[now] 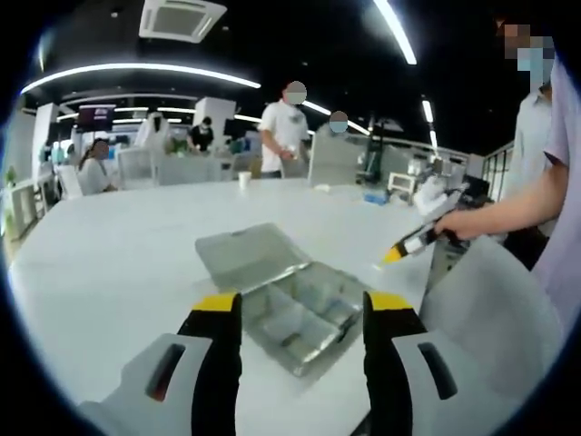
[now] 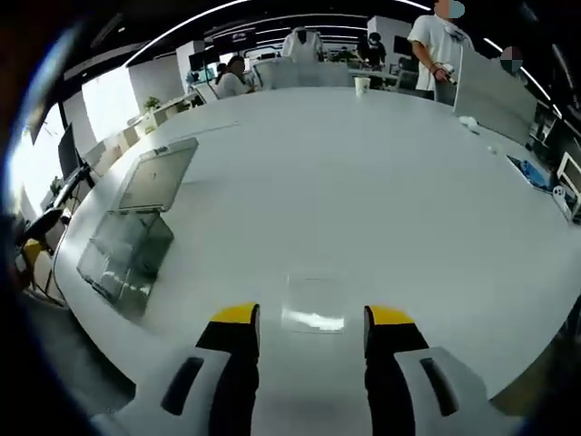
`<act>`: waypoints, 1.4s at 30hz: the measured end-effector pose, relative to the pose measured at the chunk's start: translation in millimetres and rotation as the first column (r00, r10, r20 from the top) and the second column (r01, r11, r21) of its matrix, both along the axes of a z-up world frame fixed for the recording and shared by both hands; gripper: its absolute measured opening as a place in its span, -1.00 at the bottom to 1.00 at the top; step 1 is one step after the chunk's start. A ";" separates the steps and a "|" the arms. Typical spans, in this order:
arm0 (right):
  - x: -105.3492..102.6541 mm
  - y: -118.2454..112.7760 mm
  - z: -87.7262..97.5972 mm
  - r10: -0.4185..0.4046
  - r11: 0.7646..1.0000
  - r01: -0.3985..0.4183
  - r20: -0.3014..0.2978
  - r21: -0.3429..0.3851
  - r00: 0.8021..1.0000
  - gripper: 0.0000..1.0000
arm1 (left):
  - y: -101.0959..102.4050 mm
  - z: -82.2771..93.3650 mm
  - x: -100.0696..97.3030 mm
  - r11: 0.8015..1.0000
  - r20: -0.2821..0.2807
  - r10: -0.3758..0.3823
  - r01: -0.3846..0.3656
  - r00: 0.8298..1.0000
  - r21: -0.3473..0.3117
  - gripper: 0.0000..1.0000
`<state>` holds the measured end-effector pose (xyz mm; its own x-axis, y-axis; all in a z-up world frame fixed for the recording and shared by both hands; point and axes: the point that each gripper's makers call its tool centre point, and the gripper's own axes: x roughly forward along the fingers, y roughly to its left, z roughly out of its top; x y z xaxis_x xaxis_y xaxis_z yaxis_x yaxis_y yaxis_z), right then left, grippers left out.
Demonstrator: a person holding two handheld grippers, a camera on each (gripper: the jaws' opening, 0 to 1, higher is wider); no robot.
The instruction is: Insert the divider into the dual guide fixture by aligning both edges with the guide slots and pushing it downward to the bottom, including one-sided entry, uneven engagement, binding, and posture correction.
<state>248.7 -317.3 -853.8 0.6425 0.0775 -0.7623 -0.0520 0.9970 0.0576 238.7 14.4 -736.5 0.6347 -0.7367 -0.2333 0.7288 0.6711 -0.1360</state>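
Clear flat divider (image 2: 314, 304) on table (image 2: 381, 182)

I see a broad white table (image 2: 381, 173) in an open office with a dark ceiling crossed by curved light strips (image 1: 136, 68) and a ceiling air vent (image 1: 182, 18), bright windows (image 2: 109, 104) to one side, and people standing or seated at desks beyond.

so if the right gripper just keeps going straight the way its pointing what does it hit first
Probably the clear divider, lying flat on the white table just ahead of the open right gripper, roughly centred between its jaws. Depth is hard to judge, so it may pass just above it. The open clear box sits off to the side.
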 end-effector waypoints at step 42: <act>6.9 0.3 -16.1 -0.069 0.995 0.062 -0.087 -0.077 0.994 -0.37 | 4.0 3.2 5.0 0.999 0.005 0.029 -0.029 1.000 -0.020 0.01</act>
